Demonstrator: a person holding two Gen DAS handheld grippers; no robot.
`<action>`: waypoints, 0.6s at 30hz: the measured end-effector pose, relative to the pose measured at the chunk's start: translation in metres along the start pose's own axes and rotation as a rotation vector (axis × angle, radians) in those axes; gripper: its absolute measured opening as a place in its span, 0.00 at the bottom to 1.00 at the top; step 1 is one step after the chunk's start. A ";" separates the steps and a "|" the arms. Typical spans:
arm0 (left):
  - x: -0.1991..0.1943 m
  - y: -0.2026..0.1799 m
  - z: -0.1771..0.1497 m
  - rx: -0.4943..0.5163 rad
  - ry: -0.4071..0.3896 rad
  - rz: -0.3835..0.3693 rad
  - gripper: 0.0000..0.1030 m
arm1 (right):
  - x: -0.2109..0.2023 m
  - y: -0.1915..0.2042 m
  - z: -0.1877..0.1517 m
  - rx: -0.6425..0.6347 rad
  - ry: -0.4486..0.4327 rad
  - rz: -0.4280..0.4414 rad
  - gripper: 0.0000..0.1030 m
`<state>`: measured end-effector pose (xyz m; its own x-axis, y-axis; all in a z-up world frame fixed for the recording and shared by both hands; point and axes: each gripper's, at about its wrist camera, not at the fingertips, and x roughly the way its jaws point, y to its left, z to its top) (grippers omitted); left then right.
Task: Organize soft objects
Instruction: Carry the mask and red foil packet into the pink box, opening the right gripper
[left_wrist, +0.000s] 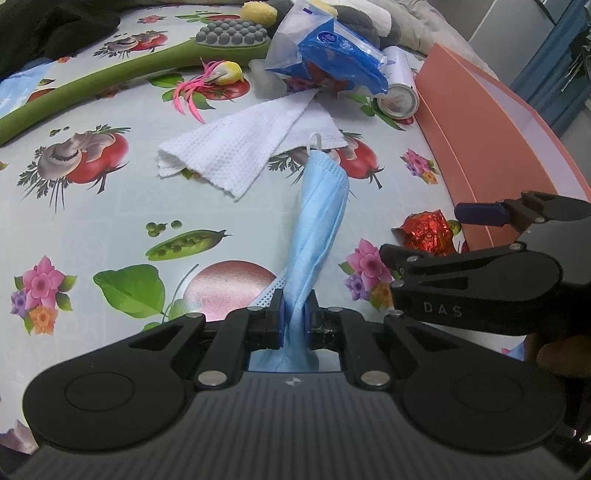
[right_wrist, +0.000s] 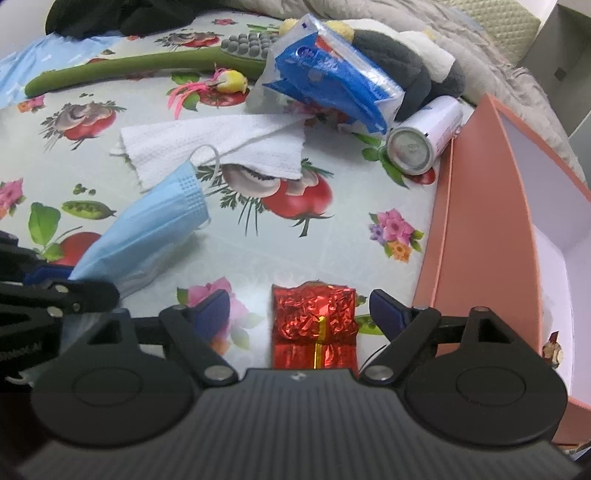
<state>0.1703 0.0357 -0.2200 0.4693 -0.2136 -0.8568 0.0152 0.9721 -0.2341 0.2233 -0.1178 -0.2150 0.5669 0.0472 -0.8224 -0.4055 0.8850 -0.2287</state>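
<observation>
Holding the blue face mask (left_wrist: 321, 206) pinched in my left gripper (left_wrist: 294, 317), I have its jaws clamped together on the bunched near end of the mask while the far end with its white ear loop trails on the flowered tablecloth (left_wrist: 110, 206), just touching the edge of the white paper towel (left_wrist: 243, 147). My right gripper (right_wrist: 300, 308) stands with its jaws wide apart, one on each side of the red foil packet (right_wrist: 314, 325), and neither pad presses on it; the packet lies flat on the cloth between them, just beside the wall of the pink box (right_wrist: 480, 206). I judge the step in hand to be a two-part pickup: the mask is secured, the packet is only straddled. The box sits open on my right with its white inside showing, and it looks like the place where these things are meant to go, though I cannot be sure of that. The next move, as I see it, calls for closing the right jaws squarely on the foil, which is crinkled and may slip or crush, and then lifting the mask high enough that its loose end clears the towel instead of dragging it along. Farther back a blue plastic bag (right_wrist: 332, 77), a white can (right_wrist: 424, 144) on its side and a grey plush toy (right_wrist: 399, 55) wait untouched.
</observation>
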 end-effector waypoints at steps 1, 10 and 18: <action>0.000 0.000 0.000 0.001 -0.001 0.001 0.11 | 0.001 0.000 0.000 0.000 0.006 0.006 0.79; -0.002 0.000 0.001 -0.001 -0.015 0.014 0.11 | 0.011 -0.019 -0.001 0.140 0.077 0.092 0.52; -0.026 -0.009 0.006 -0.022 -0.063 0.015 0.11 | -0.012 -0.027 -0.002 0.180 0.027 0.123 0.52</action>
<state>0.1634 0.0333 -0.1924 0.5239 -0.1919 -0.8299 -0.0115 0.9726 -0.2322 0.2265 -0.1431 -0.2002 0.5004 0.1500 -0.8527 -0.3349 0.9418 -0.0308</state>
